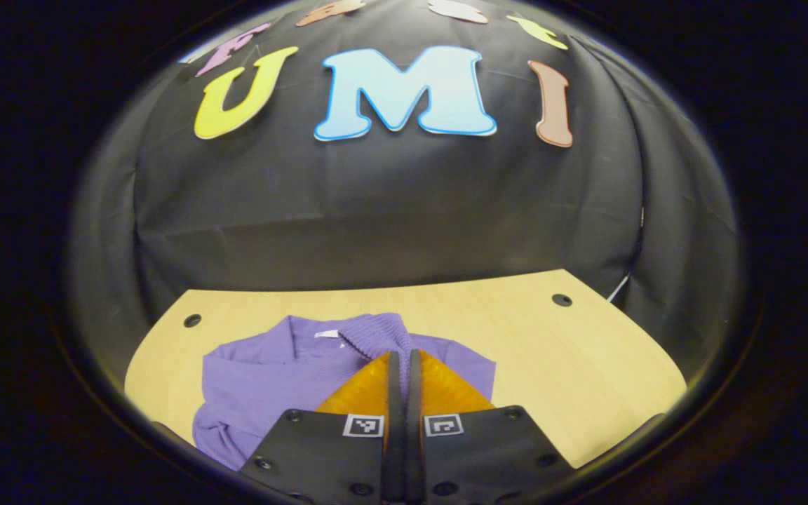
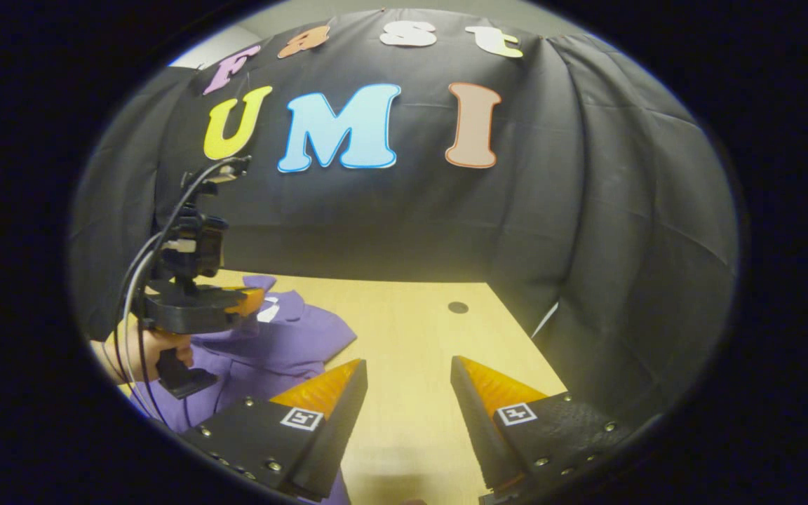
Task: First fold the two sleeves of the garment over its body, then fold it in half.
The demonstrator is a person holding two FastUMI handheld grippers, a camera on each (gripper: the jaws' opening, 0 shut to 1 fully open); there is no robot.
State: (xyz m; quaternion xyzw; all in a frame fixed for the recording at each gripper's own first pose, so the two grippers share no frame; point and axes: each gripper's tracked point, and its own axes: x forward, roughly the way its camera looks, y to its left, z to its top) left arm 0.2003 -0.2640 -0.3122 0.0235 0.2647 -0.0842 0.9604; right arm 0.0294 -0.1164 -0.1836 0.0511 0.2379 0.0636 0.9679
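The purple garment (image 1: 271, 379) is lying on the near-left part of the wooden table (image 1: 586, 365), its collar pointing toward the booth's back wall and its body running back toward the person, so its long axis is lying roughly along the line the left gripper (image 1: 402, 358) is looking down. One sleeve looks already drawn in across the body at the lower left in the left gripper view, though the folds are bunching there and I cannot tell how tidy that fold is. The left gripper is hovering directly above the garment's middle with its fingers pressed together; whether any cloth is pinched between them is not visible, and none is seen hanging from the tips. In the right gripper view the same garment (image 2: 285, 344) is sitting off to the left of the right gripper (image 2: 407, 372), whose fingers are spread wide over bare tabletop, apart from the cloth. The left gripper (image 2: 246, 301) and the hand (image 2: 144, 351) holding it are showing there too, poised over the fabric. Judging from this, the left gripper is much the nearer, while the right one would need to travel leftward to reach the garment's edge on its own side.
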